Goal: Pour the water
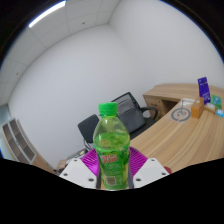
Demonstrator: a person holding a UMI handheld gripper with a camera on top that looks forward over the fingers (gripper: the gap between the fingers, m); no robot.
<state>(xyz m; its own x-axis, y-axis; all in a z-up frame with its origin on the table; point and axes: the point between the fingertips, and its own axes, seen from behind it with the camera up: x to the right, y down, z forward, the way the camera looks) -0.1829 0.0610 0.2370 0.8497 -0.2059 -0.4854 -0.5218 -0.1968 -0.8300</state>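
The bottle, green plastic with a green screw cap and a bright label around its lower half, stands upright between the two fingers of our gripper. The magenta pads sit against the bottle's sides at label height, one on each side, and we see no gap between pad and plastic, so we read the gripper as clamped onto the bottle. The bottle's base is hidden below the fingers, so we cannot tell whether it rests on anything.

Taking the bottle as our landmark: just behind it stands a black office chair. To the right of the bottle and beyond it runs a light wooden desk, its surface tilted in our view. Far along the desk from the bottle we make out a round clear dish or lid, and past that a blue box standing on end beside a small orange item, too small to name.
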